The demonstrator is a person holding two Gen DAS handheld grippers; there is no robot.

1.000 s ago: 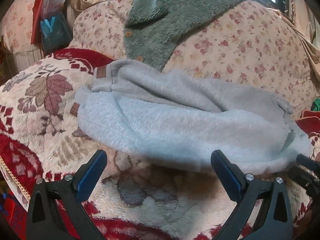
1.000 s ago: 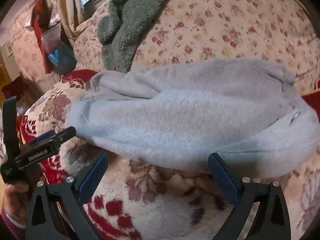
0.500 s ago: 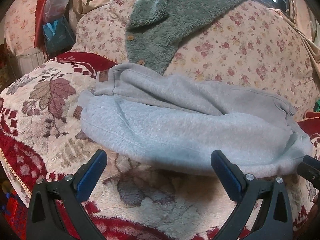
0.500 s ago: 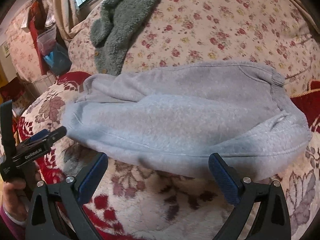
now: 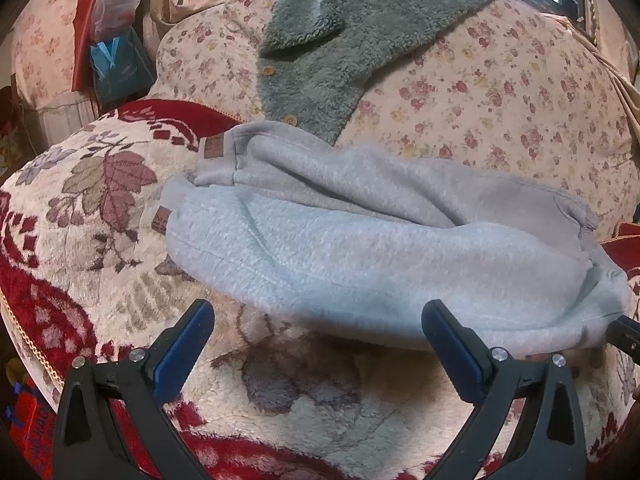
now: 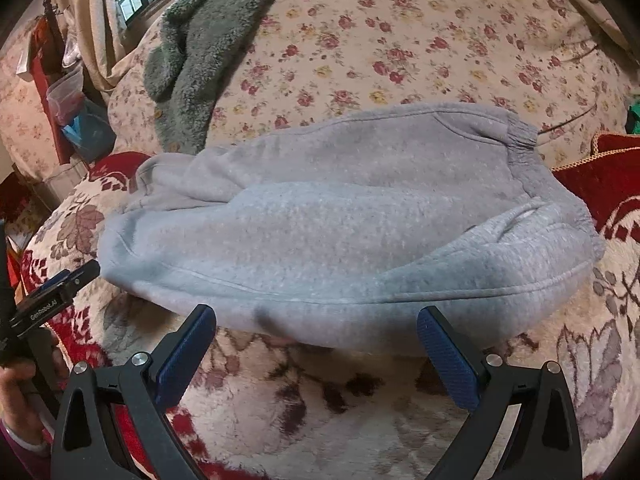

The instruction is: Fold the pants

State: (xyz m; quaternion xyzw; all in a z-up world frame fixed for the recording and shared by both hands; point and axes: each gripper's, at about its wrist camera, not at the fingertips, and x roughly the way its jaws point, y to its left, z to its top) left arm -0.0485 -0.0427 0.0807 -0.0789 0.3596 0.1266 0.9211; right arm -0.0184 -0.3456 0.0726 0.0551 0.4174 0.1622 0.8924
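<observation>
Left gripper [image 5: 318,322]: being held spread wide, nothing between the blue pads, just short of the pants' near edge.
Right gripper [image 6: 316,326]: likewise being held gaping and empty, near the same edge.
Pants [image 6: 320,224]: grey fleece, lying folded lengthwise across the blanket [image 6: 320,408], cuffs toward its left edge, waistband toward its right.
Green fleece jacket [image 5: 344,52]: being draped over the floral sofa back [image 5: 500,92] behind.

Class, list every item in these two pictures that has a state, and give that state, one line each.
Grey pants: folded lengthwise, leg over leg, lying on the blanket.
Green fleece jacket: draped over the sofa back, unbuttoned.
Left gripper: open, empty.
Right gripper: open, empty.
</observation>
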